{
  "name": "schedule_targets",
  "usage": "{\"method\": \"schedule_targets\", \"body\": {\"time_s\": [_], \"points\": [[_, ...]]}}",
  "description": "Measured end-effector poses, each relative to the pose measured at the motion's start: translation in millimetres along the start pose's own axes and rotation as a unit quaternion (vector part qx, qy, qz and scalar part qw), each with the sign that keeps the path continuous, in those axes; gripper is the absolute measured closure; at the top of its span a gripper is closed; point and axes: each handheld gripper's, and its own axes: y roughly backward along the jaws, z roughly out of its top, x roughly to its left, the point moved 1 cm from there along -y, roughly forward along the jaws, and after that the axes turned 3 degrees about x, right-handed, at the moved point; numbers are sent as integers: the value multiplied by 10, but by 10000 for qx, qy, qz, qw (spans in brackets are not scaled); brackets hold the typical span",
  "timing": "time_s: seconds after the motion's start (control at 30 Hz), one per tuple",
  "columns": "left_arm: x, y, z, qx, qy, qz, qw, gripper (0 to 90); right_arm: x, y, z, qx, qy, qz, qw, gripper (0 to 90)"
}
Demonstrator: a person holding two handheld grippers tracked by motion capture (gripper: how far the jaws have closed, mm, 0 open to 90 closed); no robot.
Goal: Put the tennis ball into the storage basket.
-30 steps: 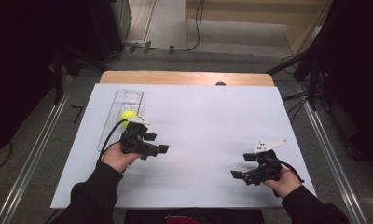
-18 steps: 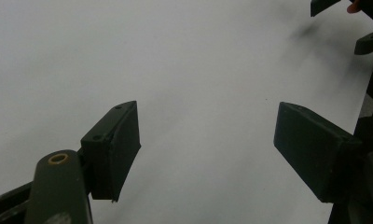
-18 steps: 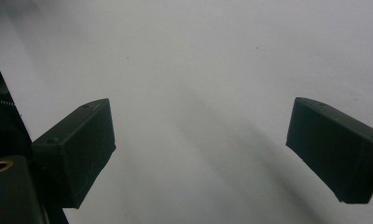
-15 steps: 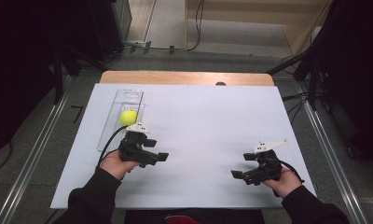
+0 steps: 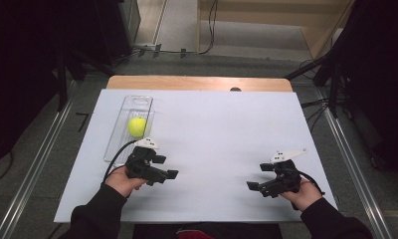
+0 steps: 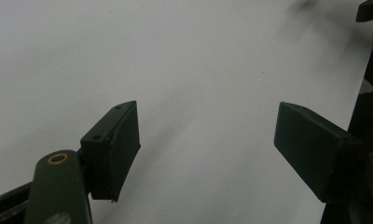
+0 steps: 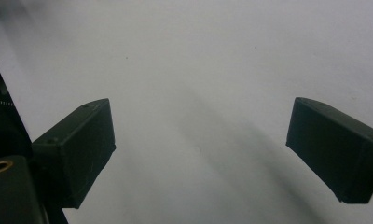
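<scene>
From the high view, a small yellow-green ball (image 5: 137,126) sits inside a long clear plastic tray (image 5: 118,138) lying on the left part of the white table sheet (image 5: 212,129). The black left gripper (image 5: 163,175), held in the person's left hand (image 5: 123,182), is just in front of the tray's near end, pointing across the sheet toward the middle — the ball is near it but clearly apart, nothing touching. Its black cable loops out beside the tray. On the other side, the black right gripper (image 5: 254,186) with its pale three-cornered plate on top sits in the right hand (image 5: 300,193), low over the sheet and well apart from the ball and tray.

In the left gripper view, the two black jaws stand apart with bare white sheet between them — open, holding nothing. A piece of the other gripper shows dark along the right edge.

In the right gripper view, the jaws stand wide as well, with plain white sheet in the gap and nothing gripped.
</scene>
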Motion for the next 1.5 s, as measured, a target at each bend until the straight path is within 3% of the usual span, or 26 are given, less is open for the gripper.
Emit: {"method": "schedule_targets", "body": {"time_s": [0.37,0.87,1.5], "points": [[10,38,-108,-20,0,-18,10000,232,-2,3,-1,0,-2,-3,10000,60],[-26,41,-228,113,-258,-61,9996,231,-4,2,-3,10,-2,-10,10000,60],[-25,117,-320,-1,-307,-44,9995,231,-9,1,-6,5,-25,-12,10000,60]]}}
